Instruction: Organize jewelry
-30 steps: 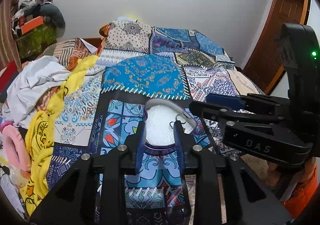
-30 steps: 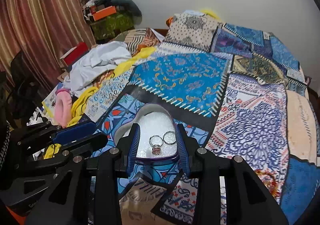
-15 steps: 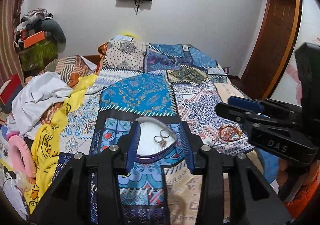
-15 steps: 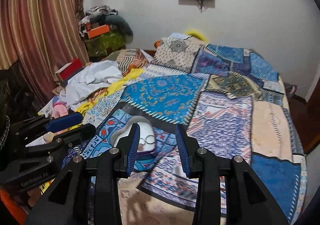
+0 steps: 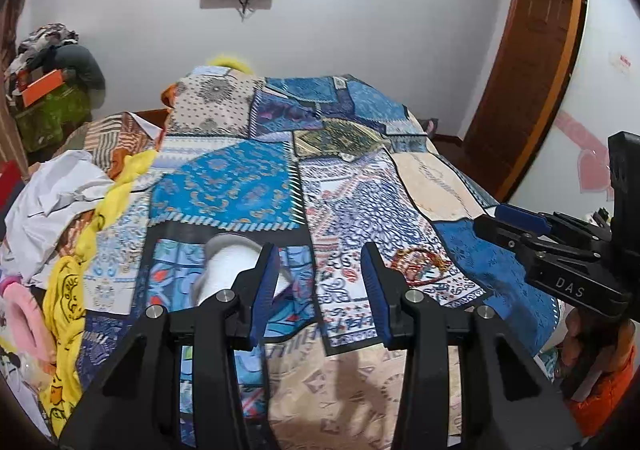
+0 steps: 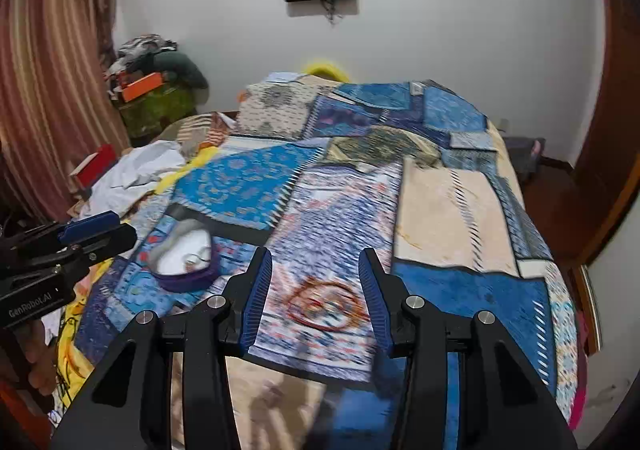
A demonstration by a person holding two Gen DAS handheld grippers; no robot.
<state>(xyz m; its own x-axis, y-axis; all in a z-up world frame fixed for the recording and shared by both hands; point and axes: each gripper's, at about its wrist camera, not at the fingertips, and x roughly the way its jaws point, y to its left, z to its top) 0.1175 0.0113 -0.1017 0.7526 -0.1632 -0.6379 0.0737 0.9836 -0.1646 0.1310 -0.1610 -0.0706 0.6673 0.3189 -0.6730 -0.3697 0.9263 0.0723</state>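
Note:
A heart-shaped box (image 6: 185, 257) with a white lining and purple rim lies on the patchwork bedspread (image 6: 448, 209); rings (image 6: 195, 258) lie inside it. In the left wrist view the box (image 5: 228, 266) is partly hidden behind a finger. Red and gold bangles (image 6: 325, 304) lie on the bedspread between my right gripper's fingers; they also show in the left wrist view (image 5: 420, 264). My right gripper (image 6: 316, 298) is open and empty above the bangles. My left gripper (image 5: 322, 292) is open and empty, to the right of the box.
A pile of white and yellow clothes (image 5: 68, 201) and a pink item (image 5: 24, 320) lie at the bed's left side. Curtains (image 6: 44, 97) and a cluttered green stack (image 6: 154, 101) stand at the left. A wooden door (image 5: 528, 61) is at the right.
Both grippers have drawn back, risen and swung right. The box moved from between the fingers to the left in both views. The bangles now lie between the right gripper's fingers.

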